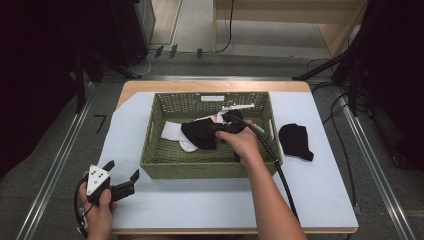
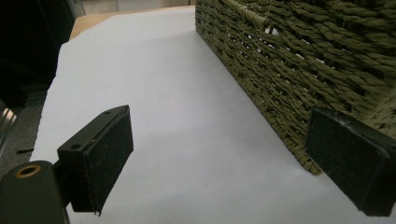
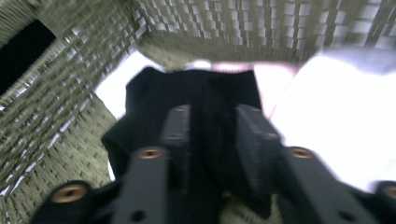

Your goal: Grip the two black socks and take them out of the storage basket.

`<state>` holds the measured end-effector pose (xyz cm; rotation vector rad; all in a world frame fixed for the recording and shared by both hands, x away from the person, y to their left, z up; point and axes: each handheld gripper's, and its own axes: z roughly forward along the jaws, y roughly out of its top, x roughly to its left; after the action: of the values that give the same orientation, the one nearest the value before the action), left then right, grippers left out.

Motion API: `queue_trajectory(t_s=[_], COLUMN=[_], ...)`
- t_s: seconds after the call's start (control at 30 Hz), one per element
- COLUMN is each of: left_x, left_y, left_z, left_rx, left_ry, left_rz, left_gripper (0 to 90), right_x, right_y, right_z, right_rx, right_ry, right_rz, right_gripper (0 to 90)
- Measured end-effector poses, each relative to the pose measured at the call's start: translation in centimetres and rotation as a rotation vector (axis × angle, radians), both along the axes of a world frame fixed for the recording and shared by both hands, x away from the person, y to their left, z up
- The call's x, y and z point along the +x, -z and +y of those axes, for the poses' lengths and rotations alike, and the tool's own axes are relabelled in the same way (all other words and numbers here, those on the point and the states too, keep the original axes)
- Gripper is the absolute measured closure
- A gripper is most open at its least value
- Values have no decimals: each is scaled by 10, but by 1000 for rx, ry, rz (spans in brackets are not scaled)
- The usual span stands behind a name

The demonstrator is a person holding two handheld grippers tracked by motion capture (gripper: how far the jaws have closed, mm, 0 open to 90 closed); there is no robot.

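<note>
In the high view, an olive-green woven rectangular basket [image 1: 210, 167] sat mid-table on a pale blue-white sheet [image 1: 210, 205]. Inside it lay a black fabric sock [image 1: 199, 134] over a white sock [image 1: 171, 131], with a hint of pink cloth toward the basket's 12 o'clock side. The right gripper [image 1: 218, 127] reached into the basket from 5 o'clock and met the black sock at its 3 o'clock edge. A second black sock [image 1: 295, 141] lay on the sheet outside the basket, at 3 o'clock. The left gripper [image 1: 121, 170] rested at the table's 7 o'clock corner, well apart from the socks.

In the left gripper view, the 2 padded jaws stood wide apart with nothing between them, the basket's woven wall [image 2: 299, 65] just beside the right-hand pad.

In the right gripper view, blurred, the jaws were drawn close together with a fold of the black sock [image 3: 205, 107] pinched between them, white cloth [image 3: 336, 116] at 3 o'clock.

By my judgement, the work was sorting socks out of the basket: 1 black sock looked already out, its likely mate was gripped but not lifted clear, and the white and pink items remained.
</note>
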<state>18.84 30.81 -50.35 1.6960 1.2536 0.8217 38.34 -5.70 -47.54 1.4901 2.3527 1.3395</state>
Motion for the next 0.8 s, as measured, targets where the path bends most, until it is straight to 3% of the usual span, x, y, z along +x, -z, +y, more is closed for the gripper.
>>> queue_trajectory(t_s=[0.2, 0.27, 0.37, 0.43, 0.47, 0.5, 0.6, 0.63, 0.67, 0.8], left_x=[0, 0, 0, 0, 0, 0, 0, 0, 0, 0], left_y=[0, 0, 0, 0, 0, 0, 0, 0, 0, 0], left_z=[0, 0, 0, 0, 0, 0, 0, 0, 0, 0], left_rx=[-1, 0, -1, 0, 1, 1, 2, 1, 0, 0], left_ry=[2, 1, 1, 0, -1, -1, -1, -1, -1, 0], left_rz=[-2, -2, -2, -3, -2, -2, -2, -3, -3, -3], left_gripper=[92, 93, 93, 92, 92, 92, 92, 92, 92, 92], right_x=[-2, -3, -5, -5, -6, -6, -7, -8, -8, -12], right_y=[5, 7, 7, 3, -1, -1, -9, -14, -14, -25], right_z=[11, 14, 15, 15, 14, 14, 13, 11, 11, 8], right_rx=[-181, -233, -297, -285, -252, -252, -220, -200, -200, -169], right_ry=[-61, -97, -168, -172, -179, -179, -166, -139, -139, -96], right_rz=[-6, -16, -30, -22, -49, -49, -130, -197, -197, -312], right_gripper=[549, 618, 824, 863, 869, 869, 872, 873, 873, 874])
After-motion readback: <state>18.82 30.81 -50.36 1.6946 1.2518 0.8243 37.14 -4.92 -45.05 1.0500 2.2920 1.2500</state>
